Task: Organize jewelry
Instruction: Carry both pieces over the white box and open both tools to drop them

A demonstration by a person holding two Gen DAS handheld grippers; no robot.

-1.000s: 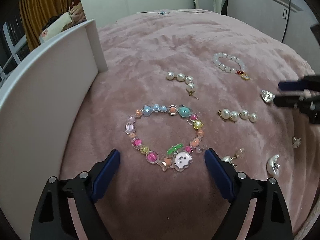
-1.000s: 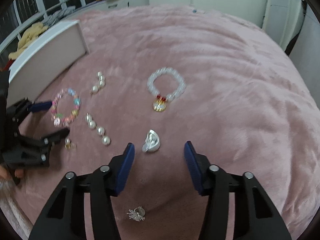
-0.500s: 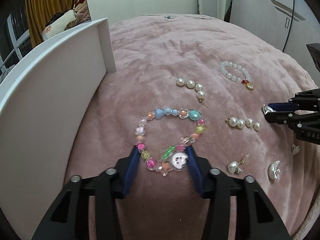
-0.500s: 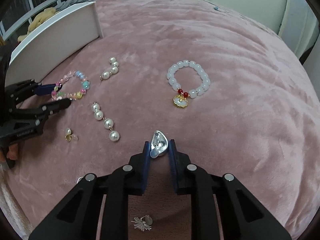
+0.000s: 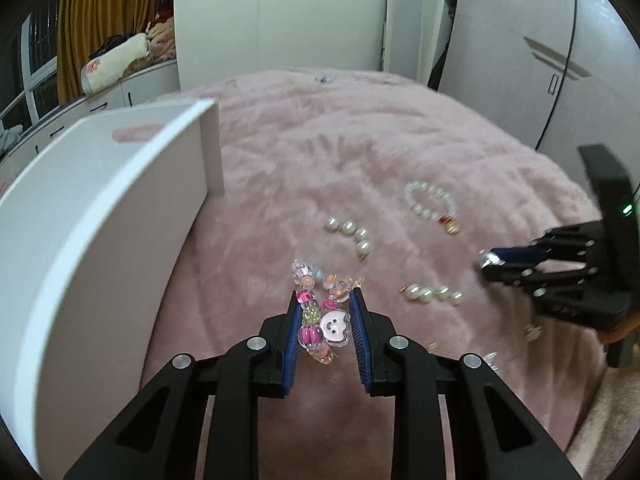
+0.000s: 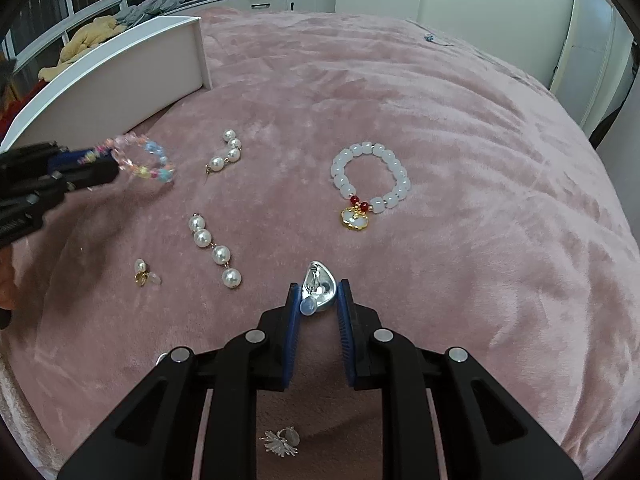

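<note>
My left gripper [image 5: 325,300] is shut on the colourful bead bracelet [image 5: 320,322] and holds it lifted above the pink blanket; it also shows in the right wrist view [image 6: 142,160]. My right gripper [image 6: 318,290] is shut on a silver shell-shaped earring [image 6: 318,286], just off the blanket; that gripper shows at the right of the left wrist view [image 5: 490,260]. A white box [image 5: 92,216] stands to the left, its inside hidden.
On the blanket lie a white bead bracelet with a gold charm [image 6: 370,184], two pearl drop earrings [image 6: 214,246] [image 6: 226,154], a small pearl stud [image 6: 142,272] and a silver leaf-shaped piece [image 6: 282,440]. Wardrobes stand behind.
Both grippers closed from open: the left on the colourful bracelet, the right on the silver earring. The left has since lifted the bracelet off the blanket.
</note>
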